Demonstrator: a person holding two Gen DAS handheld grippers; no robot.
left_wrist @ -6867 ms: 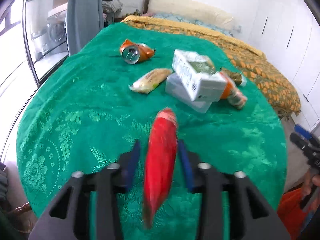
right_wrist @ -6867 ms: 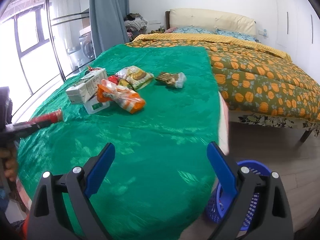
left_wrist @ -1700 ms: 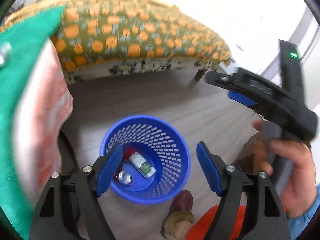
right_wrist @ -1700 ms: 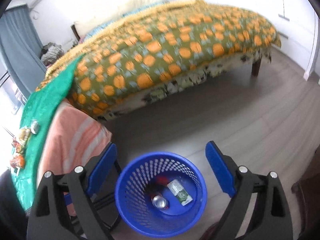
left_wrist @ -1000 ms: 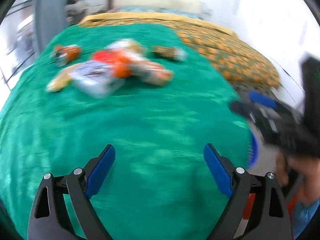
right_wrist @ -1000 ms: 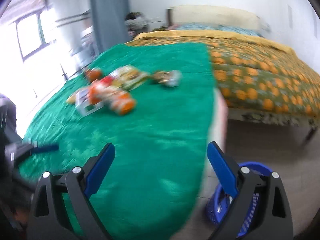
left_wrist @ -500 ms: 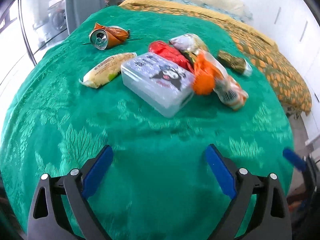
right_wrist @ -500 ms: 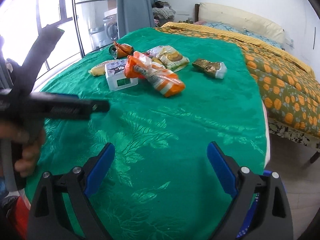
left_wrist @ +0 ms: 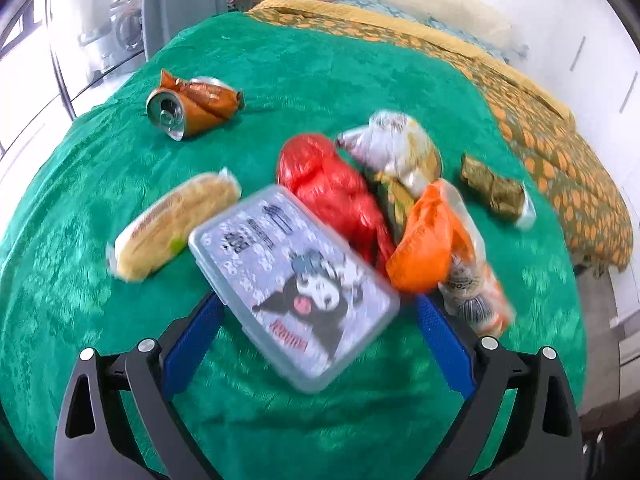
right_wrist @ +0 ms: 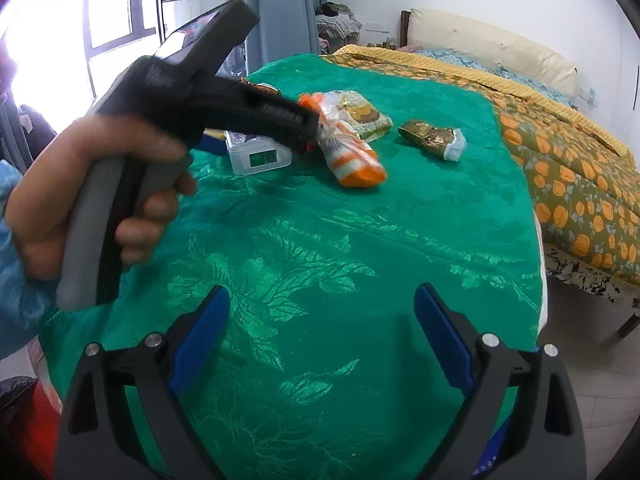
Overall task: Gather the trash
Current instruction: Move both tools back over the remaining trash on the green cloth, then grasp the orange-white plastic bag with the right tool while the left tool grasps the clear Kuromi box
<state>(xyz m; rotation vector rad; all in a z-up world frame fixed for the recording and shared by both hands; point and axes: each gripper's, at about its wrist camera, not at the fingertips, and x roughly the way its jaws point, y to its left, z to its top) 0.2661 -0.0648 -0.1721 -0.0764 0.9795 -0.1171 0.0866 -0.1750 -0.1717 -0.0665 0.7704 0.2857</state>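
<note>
Trash lies heaped on the green cloth (left_wrist: 320, 60). In the left wrist view a clear plastic box with a cartoon lid (left_wrist: 292, 284) sits between the wide-apart fingers of my left gripper (left_wrist: 316, 300), which is open. Around the box are a yellow bread-like wrapper (left_wrist: 176, 224), a red bag (left_wrist: 332, 188), an orange bag (left_wrist: 432, 248), a silver snack bag (left_wrist: 396, 152), a gold wrapper (left_wrist: 496, 192) and a crushed can (left_wrist: 192, 104). My right gripper (right_wrist: 322, 296) hangs open over bare cloth, well short of the box (right_wrist: 256, 152) and the orange bag (right_wrist: 356, 160).
A hand (right_wrist: 80, 184) holds the left gripper's body (right_wrist: 224, 96) across the left of the right wrist view. The bed with an orange-patterned quilt (right_wrist: 580, 160) stands to the right. A sliver of the blue basket (right_wrist: 492, 460) shows on the floor below the cloth's edge.
My left gripper has moved forward over the cloth to the pile, and the box now lies between its fingers. The right gripper stays open and has barely shifted.
</note>
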